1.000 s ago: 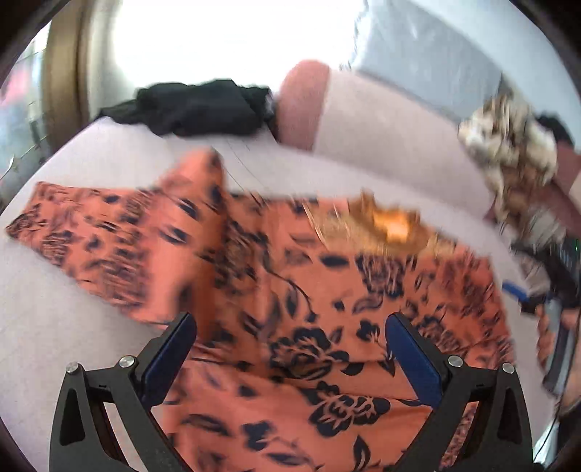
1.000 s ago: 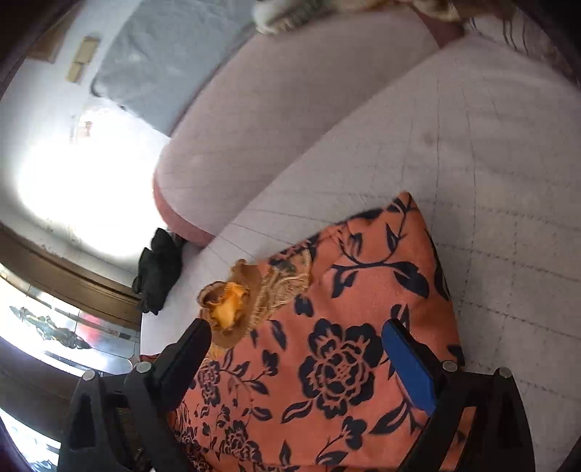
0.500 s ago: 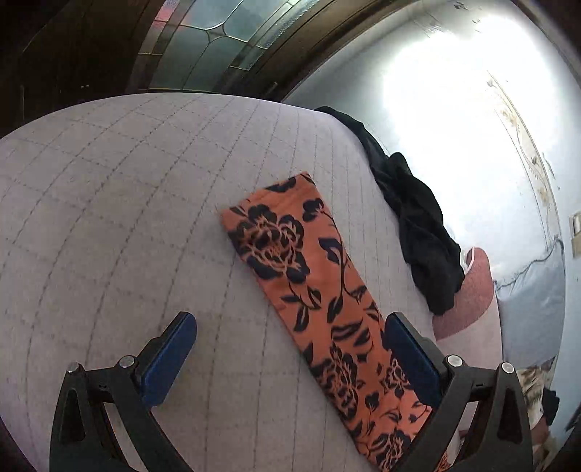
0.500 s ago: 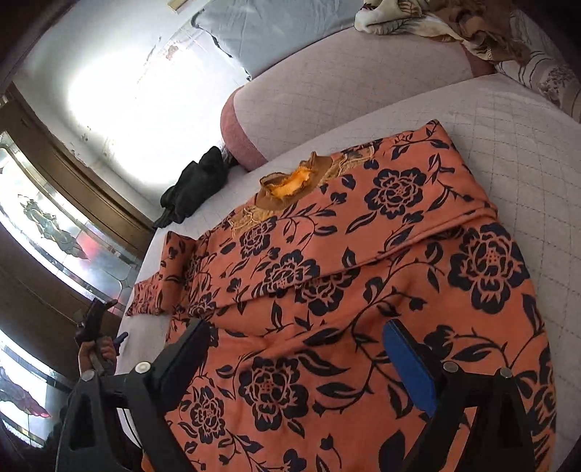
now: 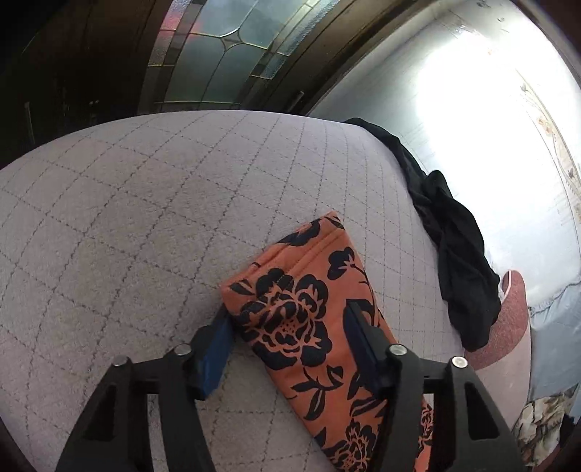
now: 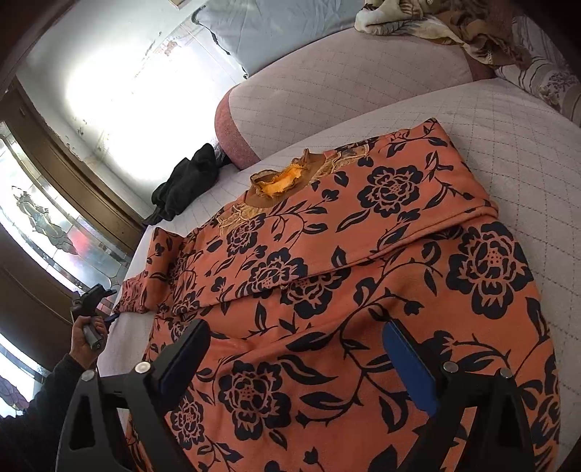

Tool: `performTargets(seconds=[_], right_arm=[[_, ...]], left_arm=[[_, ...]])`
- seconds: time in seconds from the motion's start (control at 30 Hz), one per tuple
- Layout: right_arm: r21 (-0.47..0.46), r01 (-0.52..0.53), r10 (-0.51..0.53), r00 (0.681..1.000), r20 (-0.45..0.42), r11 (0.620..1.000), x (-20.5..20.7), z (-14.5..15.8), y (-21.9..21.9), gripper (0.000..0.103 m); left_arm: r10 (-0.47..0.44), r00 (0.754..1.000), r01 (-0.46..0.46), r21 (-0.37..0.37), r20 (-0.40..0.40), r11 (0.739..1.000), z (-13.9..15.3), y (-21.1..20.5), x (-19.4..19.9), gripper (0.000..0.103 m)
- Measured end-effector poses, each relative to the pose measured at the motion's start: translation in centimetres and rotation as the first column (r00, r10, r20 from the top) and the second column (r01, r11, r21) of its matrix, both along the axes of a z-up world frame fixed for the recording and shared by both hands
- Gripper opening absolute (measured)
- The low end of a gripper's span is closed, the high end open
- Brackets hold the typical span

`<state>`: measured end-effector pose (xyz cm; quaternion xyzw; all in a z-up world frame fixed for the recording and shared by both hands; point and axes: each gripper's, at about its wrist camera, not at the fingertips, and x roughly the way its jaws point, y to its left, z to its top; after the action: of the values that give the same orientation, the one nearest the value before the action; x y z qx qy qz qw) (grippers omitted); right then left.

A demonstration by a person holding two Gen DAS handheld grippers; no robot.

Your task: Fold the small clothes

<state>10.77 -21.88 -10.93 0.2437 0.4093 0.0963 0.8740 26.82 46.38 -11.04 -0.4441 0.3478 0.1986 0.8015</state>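
Note:
An orange garment with black flowers (image 6: pixel 345 276) lies spread on the quilted bed, its yellow collar (image 6: pixel 281 183) toward the bolster. One sleeve is folded across the chest. The other sleeve (image 5: pixel 301 301) stretches out sideways. My left gripper (image 5: pixel 287 341) is open and straddles that sleeve's cuff end, one finger (image 5: pixel 214 348) beside it and the other on the cloth. It shows small in the right wrist view (image 6: pixel 92 301), held by a hand. My right gripper (image 6: pixel 296 357) is open just above the garment's lower body, holding nothing.
A black garment (image 5: pixel 457 261) lies bunched at the bed's far edge, also in the right wrist view (image 6: pixel 185 181). A pink bolster (image 6: pixel 326 83), a grey pillow (image 6: pixel 276 25) and a patterned blanket (image 6: pixel 435 21) lie at the head. Bare quilted bedding (image 5: pixel 145 218) surrounds the sleeve.
My left gripper swung from the garment's body to the outstretched sleeve, moved in over its cuff and narrowed its jaws. My right gripper pulled back from the collar to above the lower body.

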Motion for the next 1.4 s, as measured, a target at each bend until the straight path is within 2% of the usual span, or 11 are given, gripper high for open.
performTargets(seconds=[0.07, 0.17, 0.33, 0.5, 0.6, 0.77, 0.97, 1.03, 1.13, 1.23, 1.4], right_arm=[[0.001, 0.008, -0.008, 1.0, 0.011, 1.0, -0.1, -0.1, -0.6, 0.097], [0.024, 0.027, -0.028, 0.999, 0.023, 0.999, -0.1, -0.4, -1.5, 0.097], [0.02, 0.034, -0.035, 0.999, 0.041, 0.999, -0.2, -0.7, -2.1, 0.097], [0.067, 0.065, -0.071, 0.994, 0.083, 0.996, -1.1, 0.1, -3.4, 0.097], [0.105, 0.077, -0.088, 0.99, 0.107, 0.991, -1.7, 0.8, -4.5, 0.097], [0.177, 0.132, -0.16, 0.975, 0.152, 0.975, -3.1, 2.3, -7.3, 0.097], [0.243, 0.21, -0.254, 0.953, 0.167, 0.947, -5.1, 2.9, -10.7, 0.097], [0.262, 0.227, -0.273, 0.949, 0.156, 0.938, -5.4, 2.7, -11.7, 0.097], [0.289, 0.242, -0.287, 0.95, 0.123, 0.926, -5.3, 2.1, -12.5, 0.097], [0.3, 0.234, -0.278, 0.954, 0.113, 0.925, -5.2, 1.9, -12.5, 0.097], [0.309, 0.193, -0.23, 0.969, 0.086, 0.931, -3.9, 2.1, -11.0, 0.097]], left_arm=[[-0.002, 1.0, 0.002, -0.005, 0.003, 1.0, -0.2, 0.3, 0.4, 0.056], [-0.02, 0.999, 0.02, 0.006, -0.04, 1.0, -0.6, 0.6, 0.9, 0.002], [-0.058, 0.998, 0.062, 0.15, -0.032, 0.987, 2.8, -2.0, 1.1, 0.004], [-0.299, 0.948, 0.232, 0.411, 0.106, 0.882, 13.8, -12.5, 0.7, 0.004], [-0.496, 0.85, 0.352, 0.508, 0.178, 0.786, 20.1, -22.1, -0.3, 0.004], [-0.749, 0.62, 0.551, 0.55, 0.232, 0.627, 25.0, -38.5, -2.1, 0.004], [-0.901, 0.416, 0.778, 0.466, 0.121, 0.421, 18.1, -55.7, -2.4, 0.006], [-0.93, 0.367, 0.842, 0.422, 0.007, 0.335, 13.3, -59.8, -1.8, 0.03], [-0.904, 0.394, 0.877, 0.361, -0.165, 0.316, 7.3, -61.2, -0.8, 0.053], [-0.893, 0.441, 0.858, 0.336, -0.093, 0.389, 7.4, -57.0, -2.1, 0.054], [-0.829, 0.557, 0.717, 0.532, -0.048, 0.451, 9.9, -48.0, -6.4, 0.076]])
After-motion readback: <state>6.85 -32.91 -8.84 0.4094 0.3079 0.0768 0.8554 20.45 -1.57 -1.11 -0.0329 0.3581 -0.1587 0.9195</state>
